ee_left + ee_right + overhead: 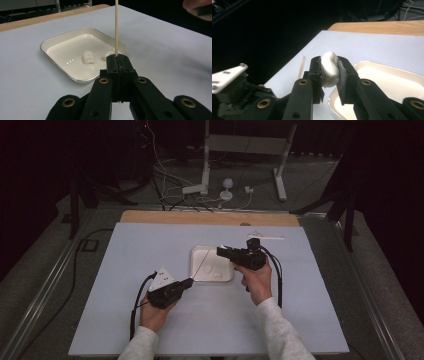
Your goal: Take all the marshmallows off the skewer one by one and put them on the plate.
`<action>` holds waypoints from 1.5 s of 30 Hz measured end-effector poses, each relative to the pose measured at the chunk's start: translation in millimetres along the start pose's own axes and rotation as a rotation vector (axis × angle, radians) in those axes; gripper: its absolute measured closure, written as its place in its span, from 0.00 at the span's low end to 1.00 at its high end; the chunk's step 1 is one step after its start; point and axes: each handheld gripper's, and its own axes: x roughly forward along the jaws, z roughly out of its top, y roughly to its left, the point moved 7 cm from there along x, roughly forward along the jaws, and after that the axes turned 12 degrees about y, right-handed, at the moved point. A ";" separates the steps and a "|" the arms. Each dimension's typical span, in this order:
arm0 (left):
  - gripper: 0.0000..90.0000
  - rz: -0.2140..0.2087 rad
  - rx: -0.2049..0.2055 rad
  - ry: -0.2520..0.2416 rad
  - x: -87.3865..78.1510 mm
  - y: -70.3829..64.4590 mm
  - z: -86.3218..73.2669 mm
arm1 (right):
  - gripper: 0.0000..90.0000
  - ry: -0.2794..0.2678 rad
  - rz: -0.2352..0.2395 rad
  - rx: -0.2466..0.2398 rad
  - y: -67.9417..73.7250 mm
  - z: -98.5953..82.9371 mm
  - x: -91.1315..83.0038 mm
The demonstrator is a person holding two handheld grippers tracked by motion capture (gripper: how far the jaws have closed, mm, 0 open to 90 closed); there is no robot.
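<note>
A white square tray [197,254] sits mid-table on the pale mat, with two marshmallows [88,57] [108,55] lying in it. My left gripper [117,58] is shut on a thin wooden skewer [116,27], which rises straight from the jaws. In the high view that left gripper [188,282] is at the tray's near left corner, and the skewer [200,266] slants over the tray. My right gripper [329,62] is shut on a third marshmallow [329,70], squeezed between the jaws. It hovers over the tray's far right corner [221,251].
A white strip [265,237] lies on the mat behind the right gripper. A wooden table edge [210,217] borders the far side of the mat. Cables and a white stand [205,185] are on the floor beyond it.
</note>
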 end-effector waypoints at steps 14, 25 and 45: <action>1.00 0.001 -0.024 -0.008 2.1 2.1 0.6 | 0.82 0.067 -0.130 -0.018 -15.7 -11.0 21.5; 1.00 0.004 -0.038 -0.010 3.3 3.3 0.7 | 0.82 0.120 -0.199 -0.039 -25.1 -18.5 35.2; 1.00 0.001 -0.092 -0.029 -1.0 6.0 4.9 | 0.26 0.144 -0.254 0.007 -36.5 -32.1 47.2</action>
